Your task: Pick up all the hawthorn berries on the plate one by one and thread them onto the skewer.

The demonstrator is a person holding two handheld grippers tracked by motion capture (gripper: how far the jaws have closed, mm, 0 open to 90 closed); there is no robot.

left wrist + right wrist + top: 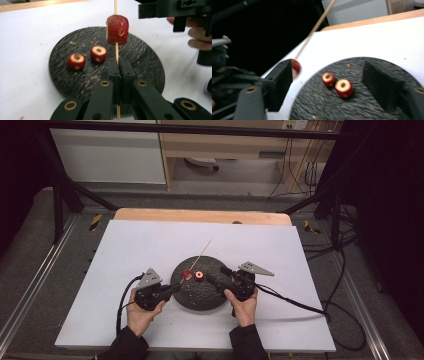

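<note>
White table, wood edge at far side. On it: round black plate btwn left gripper & right gripper, holding two red fruit pieces plus crumbs.

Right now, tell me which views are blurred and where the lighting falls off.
High view: sharp enough, white table evenly lit, surroundings dark. Left gripper view: the fruit piece on the skewer is fairly crisp, the black plate slightly soft. Right gripper view: motion-smeared throughout, the right claw blurred, the two fruit pieces soft, upper left black.
</note>
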